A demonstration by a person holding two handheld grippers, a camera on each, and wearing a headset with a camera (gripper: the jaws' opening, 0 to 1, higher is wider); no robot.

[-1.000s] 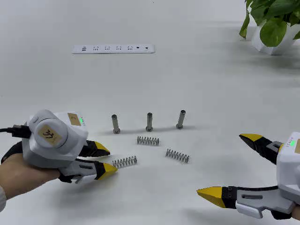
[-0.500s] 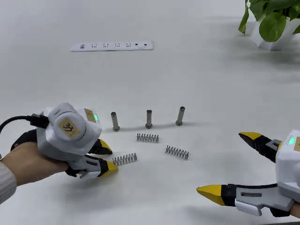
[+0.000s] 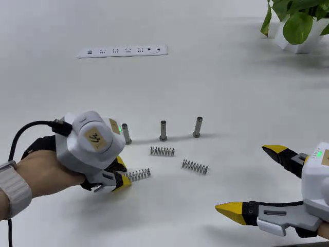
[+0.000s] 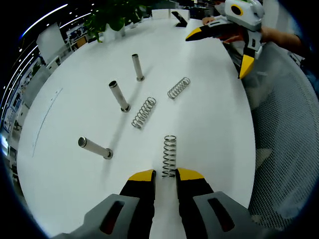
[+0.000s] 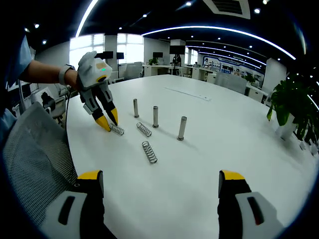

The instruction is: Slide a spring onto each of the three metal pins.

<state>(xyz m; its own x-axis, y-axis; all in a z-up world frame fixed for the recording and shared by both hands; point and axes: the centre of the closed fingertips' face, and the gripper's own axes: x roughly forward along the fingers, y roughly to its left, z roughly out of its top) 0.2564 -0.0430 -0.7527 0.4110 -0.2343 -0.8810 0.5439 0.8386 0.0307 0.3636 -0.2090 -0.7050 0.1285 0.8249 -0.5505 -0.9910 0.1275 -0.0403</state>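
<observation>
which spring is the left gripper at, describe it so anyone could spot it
On the white table, find the row of three upright metal pins; three springs lie loose just in front of it. The one meant is the leftmost spring. Unlike the middle spring and the right spring, its end lies between the yellow jaw tips of the left gripper.

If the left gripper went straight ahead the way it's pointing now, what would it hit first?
The nearest spring. It lies lengthwise directly ahead of the left gripper, with its near end about level with the open jaw tips, so contact looks almost immediate.
</observation>
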